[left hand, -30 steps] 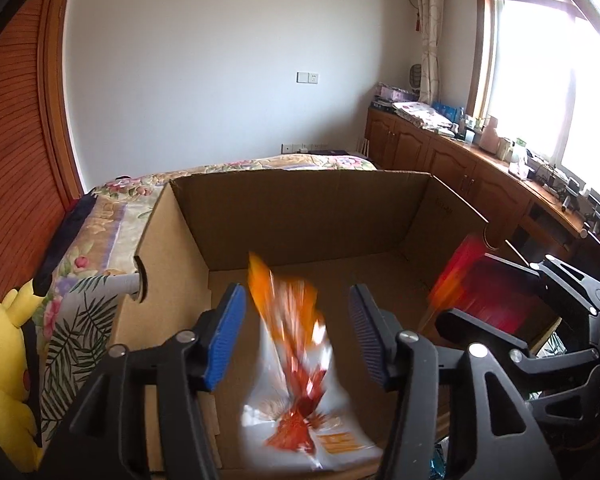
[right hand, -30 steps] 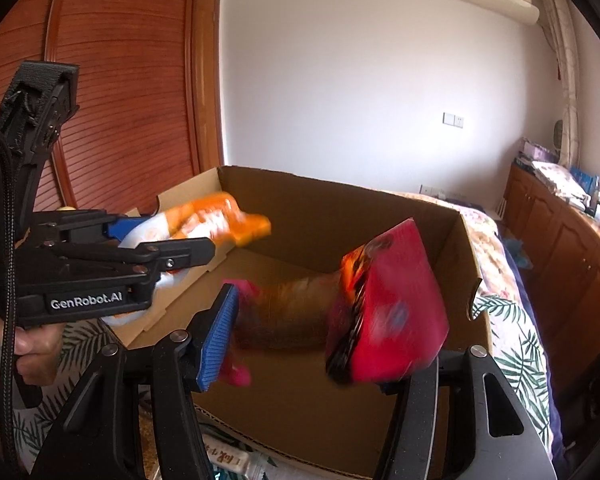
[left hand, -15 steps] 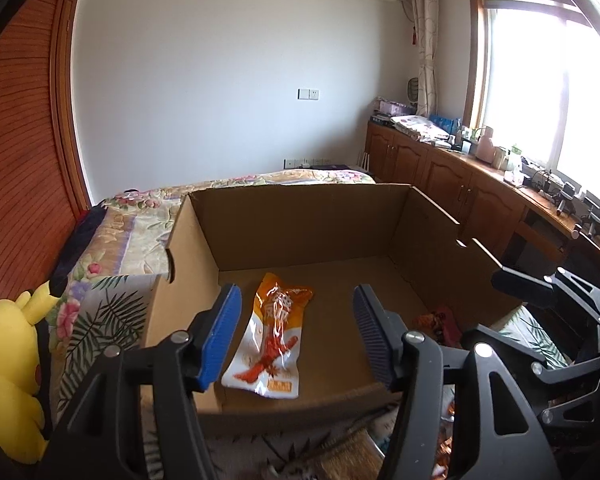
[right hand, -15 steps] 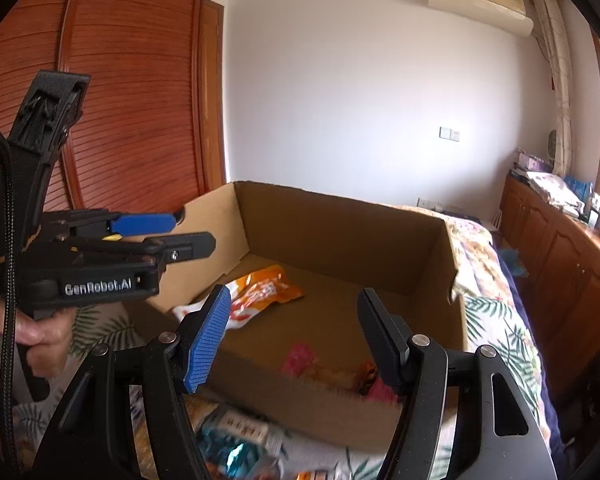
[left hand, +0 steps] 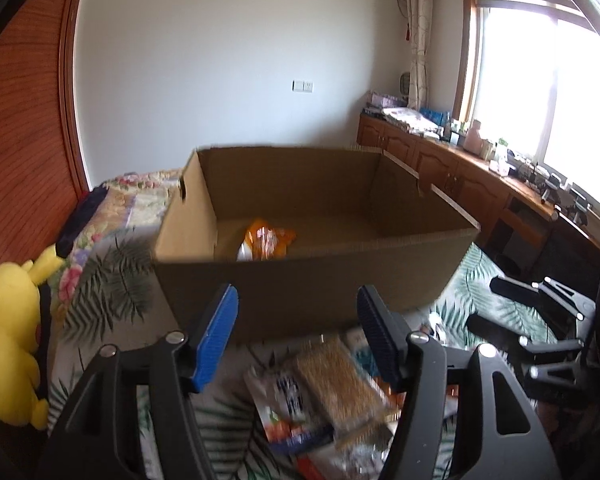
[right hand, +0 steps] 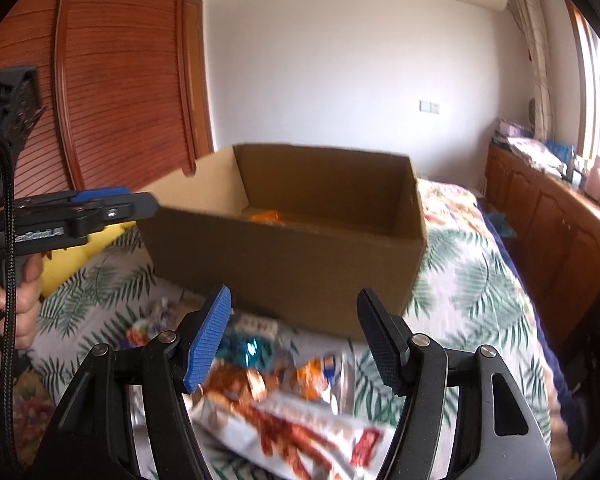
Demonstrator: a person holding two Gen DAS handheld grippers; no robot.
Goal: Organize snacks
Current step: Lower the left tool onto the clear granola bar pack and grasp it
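Both grippers have pulled back from over the cardboard box [left hand: 308,280] toward the snack pile on the bed, and the two packets they carried a second ago are gone from their jaws. The left gripper [left hand: 298,334] has just been widening its jaws; it stands released with nothing between the pads. The right gripper [right hand: 294,334] is likewise spread and empty.

An orange packet [left hand: 266,242] lies on the box floor, seen at mid-frame in the left view and as an orange sliver [right hand: 266,215] over the near wall in the right view. The red packet is hidden behind that wall. Loose snacks wait on the bed [right hand: 472,280] in the lower middle of both frames: a tan block-like packet [left hand: 340,384] over a white-and-blue packet [left hand: 288,408] under the left gripper, and a long white packet with red print [right hand: 300,436] under the right gripper.

The packets overlap and look slippery, so a pinch may catch two at once or only a loose film edge, and the packet could slide out on the way up. With the two grippers working close over one pile, they may also knock each other, or the near wall of the box on the return.
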